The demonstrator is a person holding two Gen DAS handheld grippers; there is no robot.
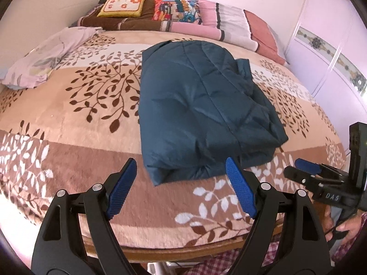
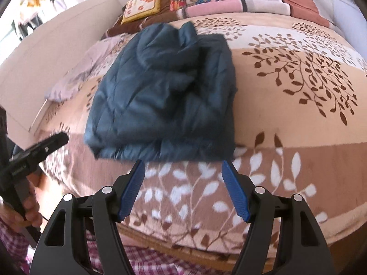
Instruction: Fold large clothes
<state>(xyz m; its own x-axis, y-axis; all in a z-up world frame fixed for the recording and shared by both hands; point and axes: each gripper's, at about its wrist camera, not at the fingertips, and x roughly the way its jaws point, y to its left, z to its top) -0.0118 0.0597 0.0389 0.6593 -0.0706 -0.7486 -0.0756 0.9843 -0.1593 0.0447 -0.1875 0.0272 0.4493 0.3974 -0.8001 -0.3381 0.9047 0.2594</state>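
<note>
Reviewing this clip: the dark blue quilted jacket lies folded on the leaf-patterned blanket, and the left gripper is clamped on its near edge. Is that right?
Not quite. The dark blue quilted jacket does lie folded on the leaf-patterned blanket, but the left gripper is open and holds nothing; its pads sit short of the near edge. The left wrist view shows this.

Wide bed (image 1: 68, 119) under a beige leaf-pattern blanket, pillows (image 1: 229, 23) and cushions at the head, white wall (image 1: 57, 2) behind, pale wardrobe doors (image 1: 332, 52), soft daylight
</note>
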